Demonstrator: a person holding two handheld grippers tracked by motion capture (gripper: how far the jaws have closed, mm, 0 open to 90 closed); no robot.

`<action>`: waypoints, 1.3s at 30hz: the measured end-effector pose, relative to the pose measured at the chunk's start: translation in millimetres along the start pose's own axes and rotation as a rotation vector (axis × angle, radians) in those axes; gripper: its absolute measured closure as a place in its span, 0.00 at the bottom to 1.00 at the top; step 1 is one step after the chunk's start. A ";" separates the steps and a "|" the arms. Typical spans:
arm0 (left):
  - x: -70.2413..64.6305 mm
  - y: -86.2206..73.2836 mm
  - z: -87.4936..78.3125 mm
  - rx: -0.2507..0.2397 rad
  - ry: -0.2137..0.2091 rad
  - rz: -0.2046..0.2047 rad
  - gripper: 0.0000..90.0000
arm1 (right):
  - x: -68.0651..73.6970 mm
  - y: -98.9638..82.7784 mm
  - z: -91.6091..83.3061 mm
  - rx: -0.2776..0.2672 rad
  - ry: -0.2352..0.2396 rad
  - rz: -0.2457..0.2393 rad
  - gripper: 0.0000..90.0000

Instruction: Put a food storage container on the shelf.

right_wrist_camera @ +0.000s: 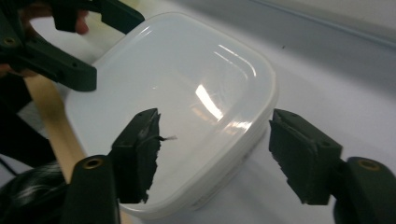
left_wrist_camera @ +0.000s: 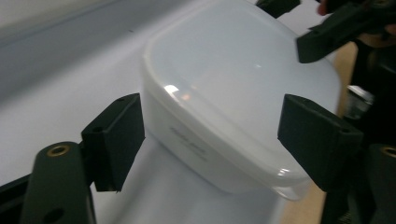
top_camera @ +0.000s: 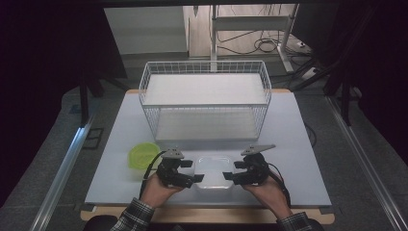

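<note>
Left hand-held gripper (top_camera: 193, 174) and right hand-held gripper (top_camera: 230, 172) gaping beside lidded container (top_camera: 212, 173), high view adds green lid (top_camera: 143, 155), wire basket (top_camera: 205, 98)

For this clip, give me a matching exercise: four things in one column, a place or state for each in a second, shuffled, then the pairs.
Things:
1. wire basket
2. green lid
3. clear container
4. left tool

Places or states:
A. between the two tools, near the table's front edge
B. open, jaws either side of a container corner
C. at the far side of the table, standing empty
D. flat on the table, left of the left tool

Pairs: 1-C, 2-D, 3-A, 4-B
</note>
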State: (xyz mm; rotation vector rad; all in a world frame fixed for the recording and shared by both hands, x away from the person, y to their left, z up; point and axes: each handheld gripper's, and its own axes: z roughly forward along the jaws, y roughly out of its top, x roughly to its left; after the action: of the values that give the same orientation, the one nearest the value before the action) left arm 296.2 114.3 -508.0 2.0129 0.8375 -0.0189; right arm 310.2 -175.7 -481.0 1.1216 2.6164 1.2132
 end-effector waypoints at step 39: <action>-18.0 2.9 -32.7 -0.043 0.092 -0.174 0.88 | 16.8 -9.1 -27.1 -0.133 -0.015 0.155 0.88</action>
State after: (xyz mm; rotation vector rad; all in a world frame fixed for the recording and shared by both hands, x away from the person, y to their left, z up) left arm 274.1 128.4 -481.2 1.9069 1.0614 -0.0070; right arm 283.7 -186.5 -464.3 1.3222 2.4345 1.3780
